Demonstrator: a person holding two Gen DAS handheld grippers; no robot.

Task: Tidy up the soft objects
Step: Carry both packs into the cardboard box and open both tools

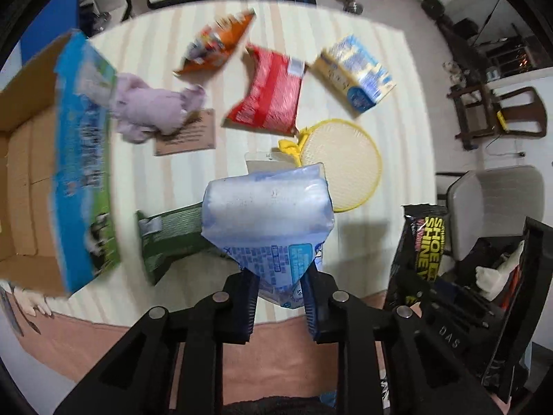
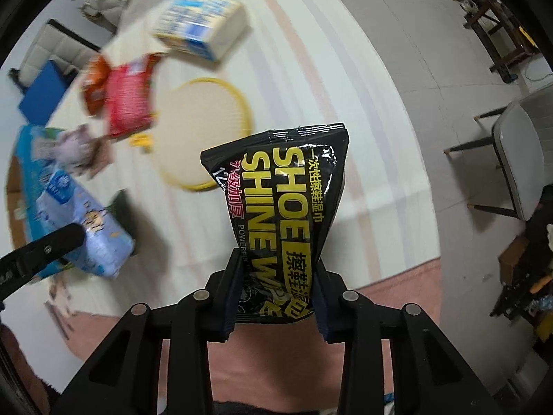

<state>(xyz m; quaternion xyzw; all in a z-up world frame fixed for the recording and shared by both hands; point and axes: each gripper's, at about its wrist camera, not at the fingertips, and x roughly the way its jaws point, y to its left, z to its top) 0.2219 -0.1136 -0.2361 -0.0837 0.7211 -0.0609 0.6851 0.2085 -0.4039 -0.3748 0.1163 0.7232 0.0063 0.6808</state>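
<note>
My left gripper (image 1: 280, 287) is shut on a pale blue soft pack (image 1: 269, 207) and holds it above the striped table (image 1: 397, 110). My right gripper (image 2: 278, 283) is shut on a black "Shoe Shine Wipes" pack (image 2: 287, 200), which also shows in the left wrist view (image 1: 423, 242). The blue pack also shows in the right wrist view (image 2: 86, 228). A cardboard box (image 1: 24, 159) at the left holds a large blue-green pack (image 1: 86, 173) standing on edge. A purple plush toy (image 1: 152, 107) lies beside it.
On the table lie a green pack (image 1: 172, 238), an orange snack bag (image 1: 217, 43), a red pack (image 1: 273, 90), a blue-yellow tissue pack (image 1: 356, 72), a yellow-rimmed round fan (image 1: 342, 162) and a brown card (image 1: 190, 135). Chairs (image 1: 497, 207) stand at the right.
</note>
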